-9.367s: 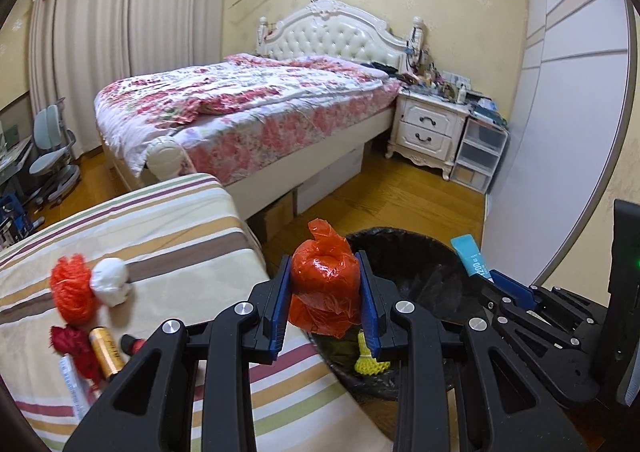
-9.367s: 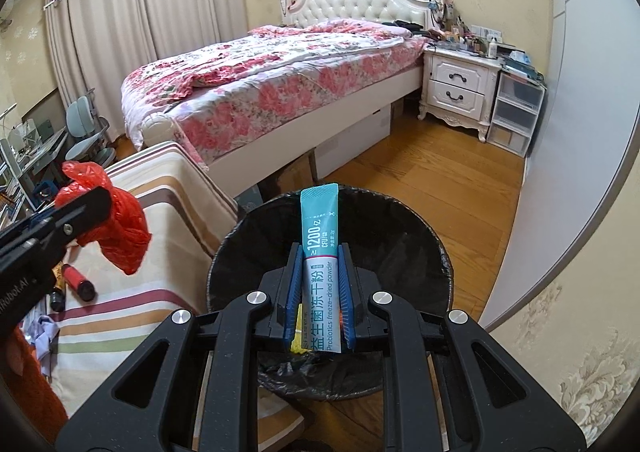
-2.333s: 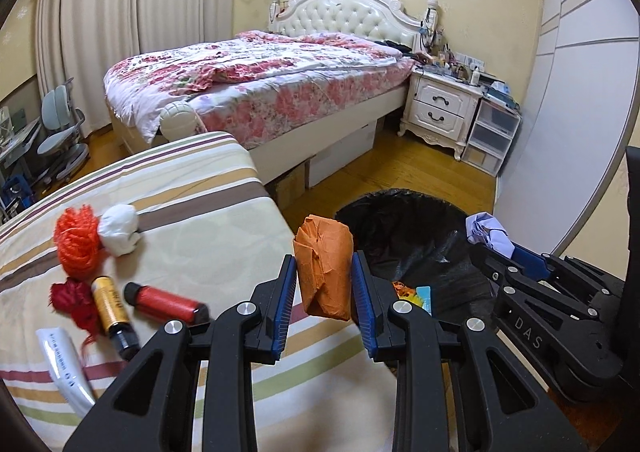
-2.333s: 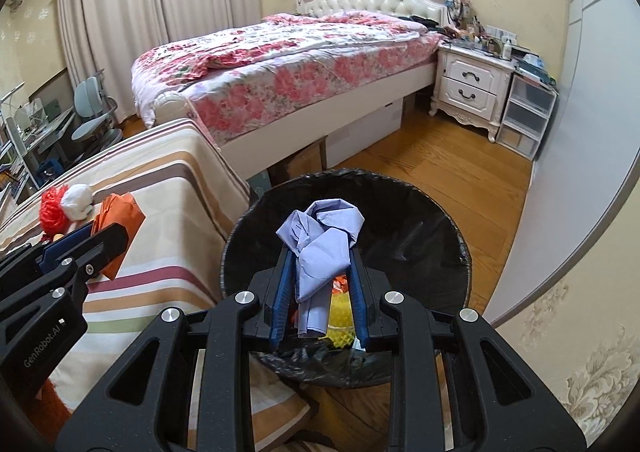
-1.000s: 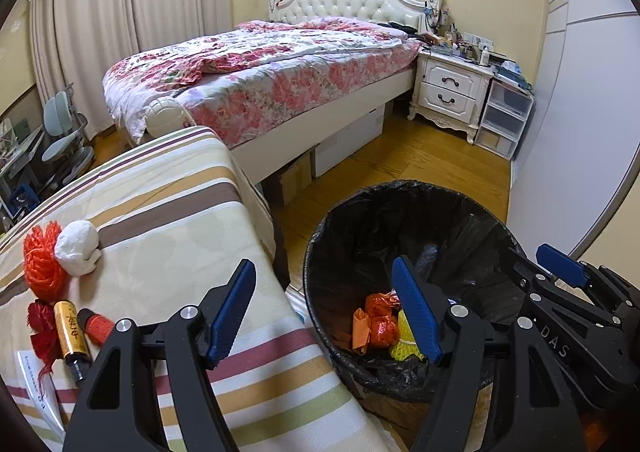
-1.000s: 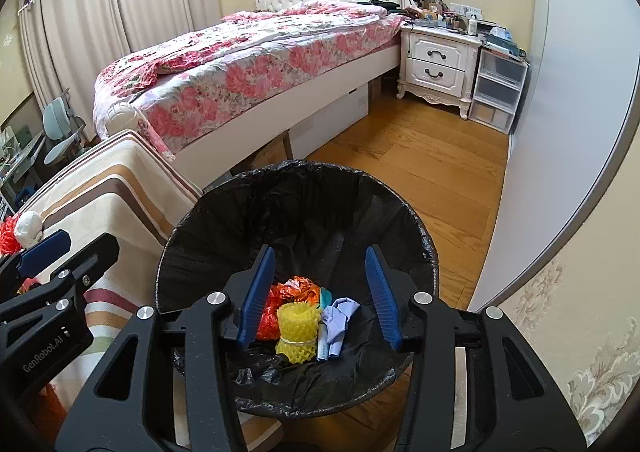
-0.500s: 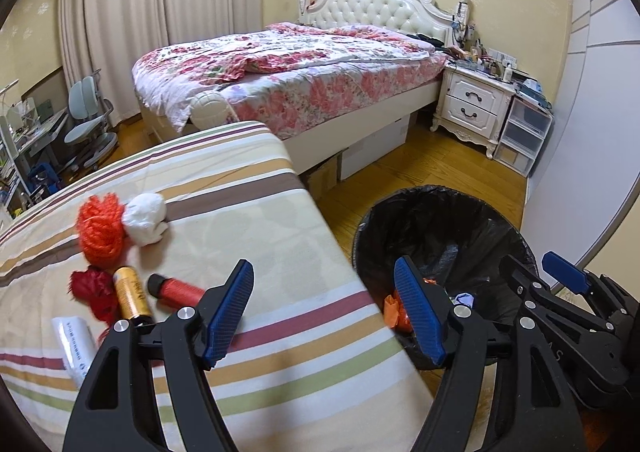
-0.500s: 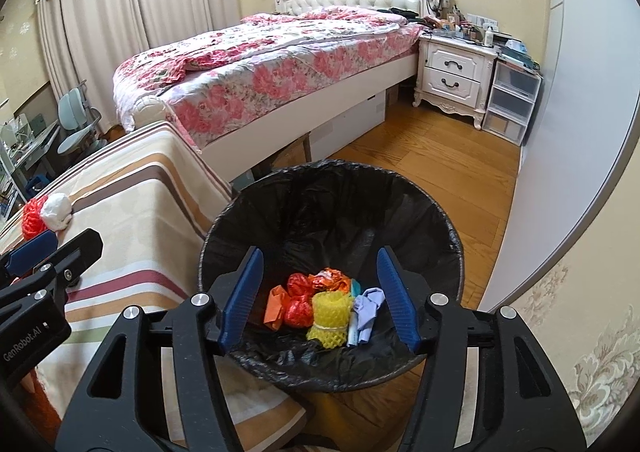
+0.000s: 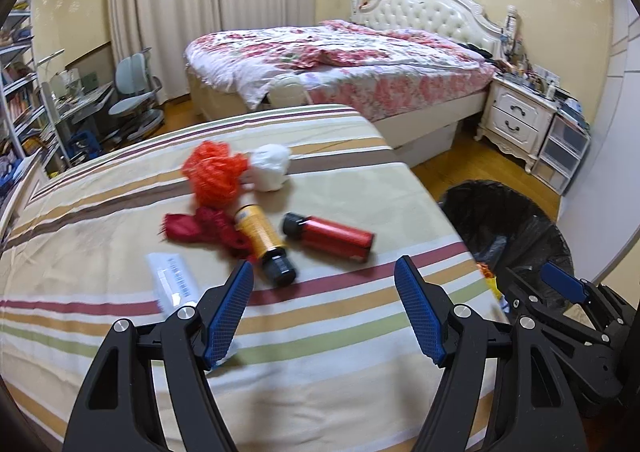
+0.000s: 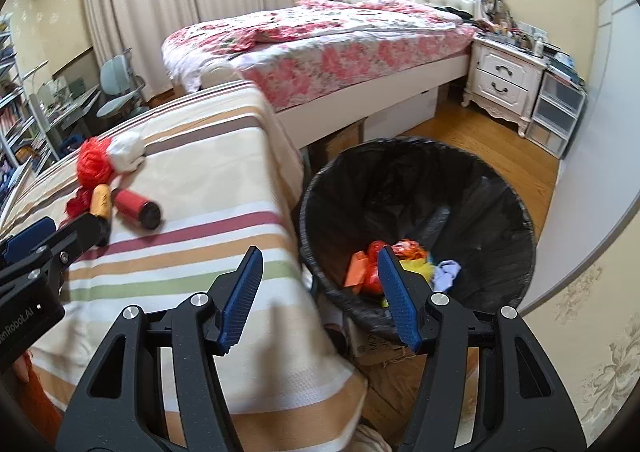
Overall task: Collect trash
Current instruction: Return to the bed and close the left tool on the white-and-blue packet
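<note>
My left gripper (image 9: 324,304) is open and empty above the striped table (image 9: 320,372). Ahead of it lie a red bottle (image 9: 330,237), a yellow bottle (image 9: 264,242), a dark red net (image 9: 204,228), an orange net ball (image 9: 212,172), a white wad (image 9: 270,167) and a white tube (image 9: 174,284). My right gripper (image 10: 320,292) is open and empty, between the table edge and the black-lined bin (image 10: 500,188). The bin holds orange, red, yellow and pale blue trash (image 10: 400,256).
The bin (image 9: 504,228) stands on the wood floor right of the table. A bed (image 9: 340,64) with a floral quilt is behind, with a white nightstand (image 9: 516,120) and plastic drawers (image 9: 564,152). A desk and chair (image 9: 132,92) stand at far left. A wall panel runs along the right.
Both grippers dropped their trash into the bin and opened. Both views have since swung left from the bin toward the table, and the left gripper is now over the remaining items.
</note>
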Demonstrator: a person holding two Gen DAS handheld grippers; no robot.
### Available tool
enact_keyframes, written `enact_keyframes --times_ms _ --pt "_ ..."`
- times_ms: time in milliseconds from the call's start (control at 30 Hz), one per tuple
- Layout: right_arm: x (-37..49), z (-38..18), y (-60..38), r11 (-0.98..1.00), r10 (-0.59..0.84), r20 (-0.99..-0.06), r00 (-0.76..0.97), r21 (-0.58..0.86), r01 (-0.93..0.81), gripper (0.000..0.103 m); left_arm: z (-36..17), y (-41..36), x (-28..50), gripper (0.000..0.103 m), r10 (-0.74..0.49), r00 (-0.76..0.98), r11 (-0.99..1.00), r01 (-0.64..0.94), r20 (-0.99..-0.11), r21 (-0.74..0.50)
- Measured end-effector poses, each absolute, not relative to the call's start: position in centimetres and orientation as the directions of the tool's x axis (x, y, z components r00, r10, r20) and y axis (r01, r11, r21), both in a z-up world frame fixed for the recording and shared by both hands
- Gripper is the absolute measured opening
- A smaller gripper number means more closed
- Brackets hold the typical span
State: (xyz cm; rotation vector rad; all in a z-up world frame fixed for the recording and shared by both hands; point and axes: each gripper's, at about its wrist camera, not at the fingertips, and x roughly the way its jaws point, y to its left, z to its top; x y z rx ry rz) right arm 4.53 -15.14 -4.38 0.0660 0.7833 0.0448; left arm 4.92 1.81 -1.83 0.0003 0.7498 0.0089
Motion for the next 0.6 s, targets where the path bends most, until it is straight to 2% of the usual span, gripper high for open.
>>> enact_keyframes --times_ms 333,600 --pt "3.1 -4.6 -10.8 0.992 0.124 -0.709 0.694 0.066 -0.11 0.058 -2.9 7.0 2.7 0.073 0.133 0.721 0.988 -0.153 -0.68 0.031" --pt "2.9 -5.0 -9.0 0.988 0.138 -0.718 0.682 0.055 -0.142 0.058 -4.5 9.9 3.4 0.073 0.099 0.67 0.984 -0.177 -0.736 -0.029"
